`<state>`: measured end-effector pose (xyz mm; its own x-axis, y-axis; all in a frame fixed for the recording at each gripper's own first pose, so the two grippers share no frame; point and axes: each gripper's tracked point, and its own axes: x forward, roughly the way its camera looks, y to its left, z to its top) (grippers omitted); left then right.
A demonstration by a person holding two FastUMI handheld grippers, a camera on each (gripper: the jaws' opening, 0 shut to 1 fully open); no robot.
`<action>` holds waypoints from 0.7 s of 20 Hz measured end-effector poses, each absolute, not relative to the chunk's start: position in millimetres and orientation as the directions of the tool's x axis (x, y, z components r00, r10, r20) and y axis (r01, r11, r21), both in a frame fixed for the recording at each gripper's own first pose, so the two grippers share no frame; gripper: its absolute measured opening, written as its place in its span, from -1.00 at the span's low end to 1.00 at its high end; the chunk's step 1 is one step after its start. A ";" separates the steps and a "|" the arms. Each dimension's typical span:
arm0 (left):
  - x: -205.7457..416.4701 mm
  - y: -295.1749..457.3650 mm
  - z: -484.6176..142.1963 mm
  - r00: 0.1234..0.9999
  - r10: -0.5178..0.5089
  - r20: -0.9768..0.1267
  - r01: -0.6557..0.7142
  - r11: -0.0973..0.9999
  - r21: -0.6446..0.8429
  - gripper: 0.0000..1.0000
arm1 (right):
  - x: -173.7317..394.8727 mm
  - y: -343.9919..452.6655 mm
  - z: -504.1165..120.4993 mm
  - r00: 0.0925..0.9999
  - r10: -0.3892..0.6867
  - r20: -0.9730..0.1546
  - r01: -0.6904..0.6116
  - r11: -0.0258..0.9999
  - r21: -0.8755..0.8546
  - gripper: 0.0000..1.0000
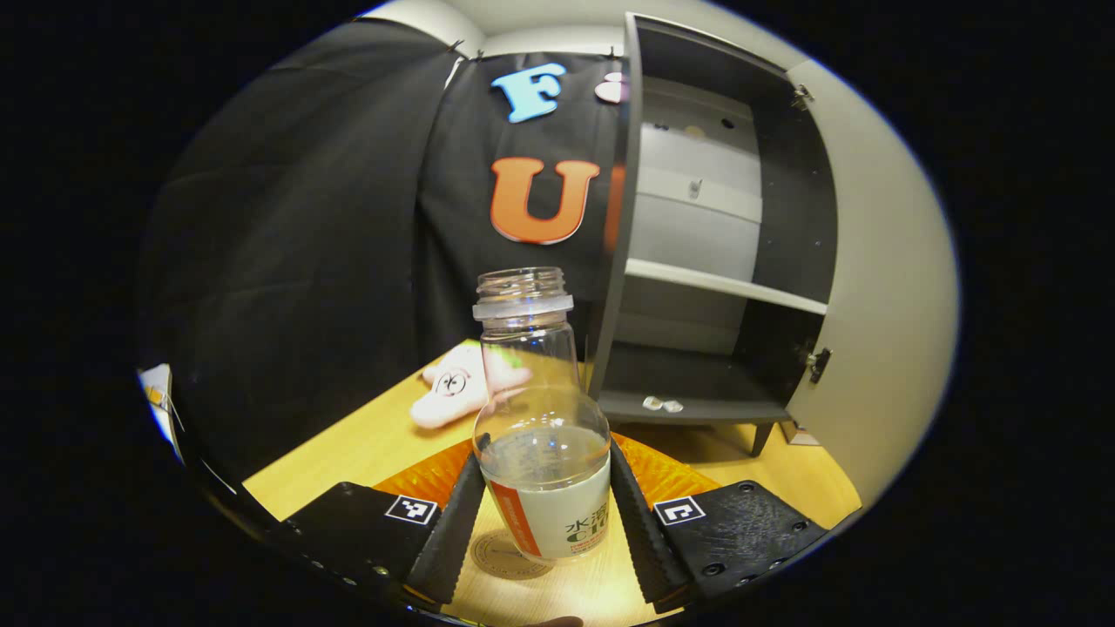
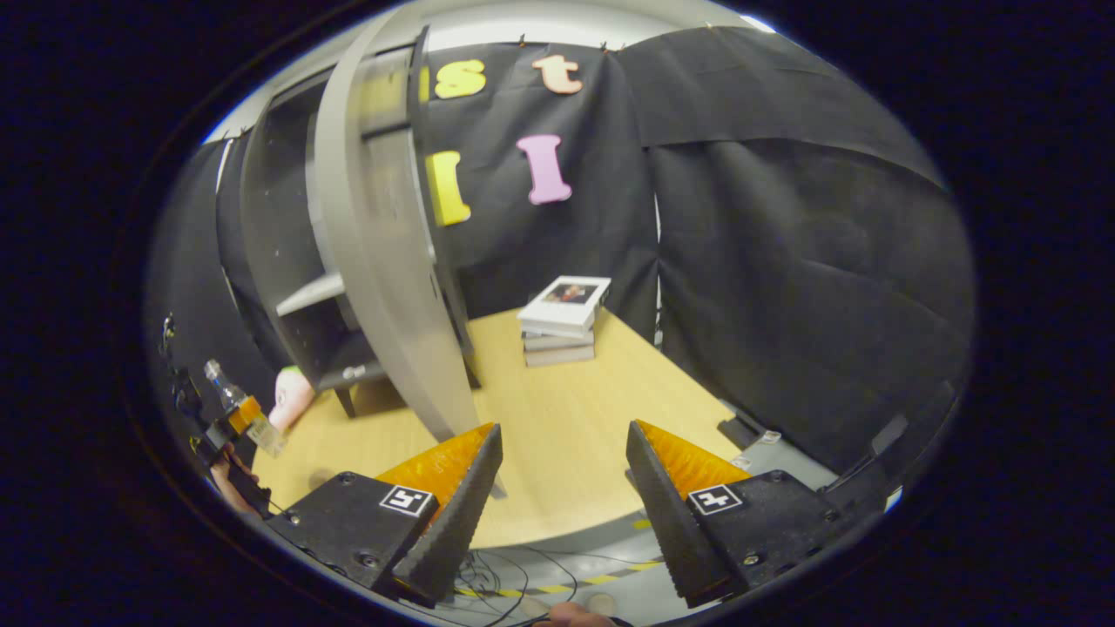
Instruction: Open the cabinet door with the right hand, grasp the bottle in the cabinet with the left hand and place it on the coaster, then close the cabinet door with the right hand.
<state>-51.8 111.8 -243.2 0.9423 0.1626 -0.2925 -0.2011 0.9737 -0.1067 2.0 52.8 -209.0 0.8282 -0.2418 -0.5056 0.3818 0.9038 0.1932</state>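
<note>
A: Bottle [image 1: 544,453], capless, pinched between left gripper [image 1: 544,522] fingers over the coaster [image 1: 505,555]; contact unclear.
B: Right gripper view adds book stack [image 2: 564,320]; right gripper [image 2: 562,488] fingers spread, cabinet door [image 2: 383,252] open.

Pink plush toy [image 1: 457,390] lying on wooden tabletop [image 1: 348,453], near black cloth wall. Stack of books [image 2: 564,320] at tabletop's far edge. Loose cables [image 2: 505,579] on grey floor [image 2: 784,453].
</note>
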 end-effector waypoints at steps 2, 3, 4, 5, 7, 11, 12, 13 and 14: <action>-46.9 122.6 -269.9 0.937 0.185 -0.296 -0.221 0.971 -0.095 0.51 | -7.2 63.7 -238.6 0.816 -0.200 -0.543 0.374 0.898 0.231 0.84; -45.8 123.9 -285.8 0.935 0.188 -0.301 -0.224 0.971 -0.089 0.51 | -16.2 68.0 -257.5 0.801 -0.185 -0.570 0.382 0.890 0.249 0.85; -44.5 125.9 -294.6 0.936 0.191 -0.295 -0.226 0.970 -0.087 0.51 | -24.7 70.4 -276.9 0.782 -0.169 -0.600 0.387 0.886 0.254 0.85; -44.2 128.4 -303.5 0.935 0.206 -0.287 -0.237 0.968 -0.078 0.51 | -32.6 71.1 -293.1 0.764 -0.163 -0.624 0.391 0.887 0.247 0.85; -42.6 130.2 -317.2 0.932 0.232 -0.279 -0.258 0.964 -0.060 0.51 | -46.3 71.9 -317.8 0.736 -0.155 -0.659 0.393 0.890 0.229 0.85; -37.7 145.0 -319.9 0.920 0.334 -0.203 -0.331 0.942 0.052 0.50 | -59.5 88.7 -348.5 0.700 -0.080 -0.710 0.379 0.883 0.275 0.85; -36.0 143.4 -326.7 0.916 0.337 -0.216 -0.334 0.941 0.051 0.50 | -59.0 90.7 -351.2 0.703 -0.070 -0.708 0.373 0.883 0.283 0.85; -37.5 139.6 -332.3 0.914 0.331 -0.234 -0.335 0.942 0.024 0.49 | -59.4 90.6 -352.7 0.704 -0.068 -0.707 0.370 0.885 0.283 0.85; -38.9 139.1 -335.2 0.911 0.333 -0.243 -0.339 0.941 0.017 0.51 | -58.7 90.2 -353.8 0.704 -0.063 -0.707 0.366 0.886 0.285 0.85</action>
